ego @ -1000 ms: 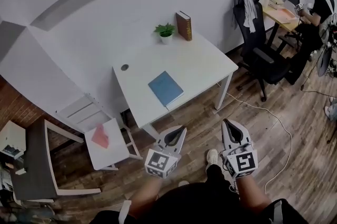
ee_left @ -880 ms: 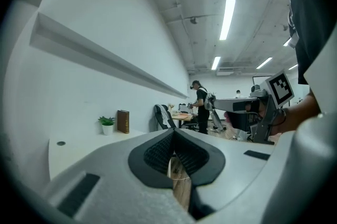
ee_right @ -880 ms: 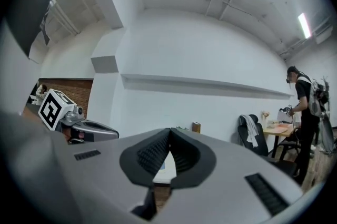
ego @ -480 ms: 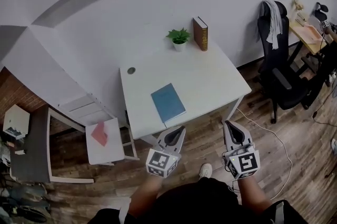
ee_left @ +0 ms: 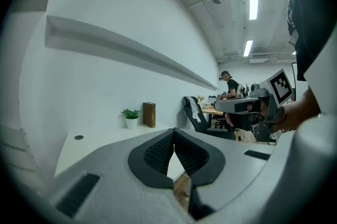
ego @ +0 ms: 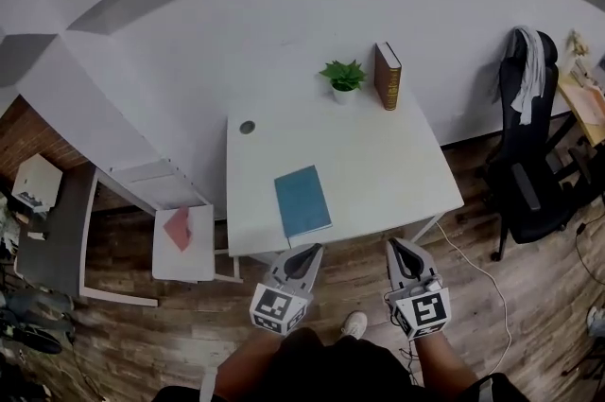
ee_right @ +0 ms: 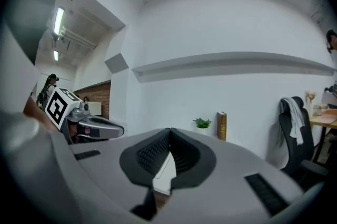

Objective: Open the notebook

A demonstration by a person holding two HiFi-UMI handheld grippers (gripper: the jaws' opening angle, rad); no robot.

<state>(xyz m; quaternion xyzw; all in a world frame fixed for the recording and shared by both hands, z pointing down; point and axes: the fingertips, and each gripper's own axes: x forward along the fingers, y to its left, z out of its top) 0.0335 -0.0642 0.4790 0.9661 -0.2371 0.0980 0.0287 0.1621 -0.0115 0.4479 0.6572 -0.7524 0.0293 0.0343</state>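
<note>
Notebook (ego: 302, 201): blue, closed, flat on the white table (ego: 388, 159), near the front edge and left of centre, slightly skewed. Nothing is on it or touching it.

Left gripper (ego: 304, 251) and right gripper (ego: 398, 245) both hover just short of the table's front edge, over the floor and clear of the notebook. Both are clenched, tips meeting, nothing between them.

Risks as I see them:
- Jaws shut. They need to part before reaching the cover, or they'll just ram the book.
- Thin cover flush on a smooth top. A tip that misses the edge likely shoves the book instead of lifting, and with nothing pinning it, it skids.
- Can't tell which side the spine is on. Pick the wrong edge and the whole book lifts.
- A deep pinch takes pages along with the cover.

Plant (ego: 343, 77) and brown book (ego: 387, 75) stand at the back, well apart. Low knock risk.
</note>
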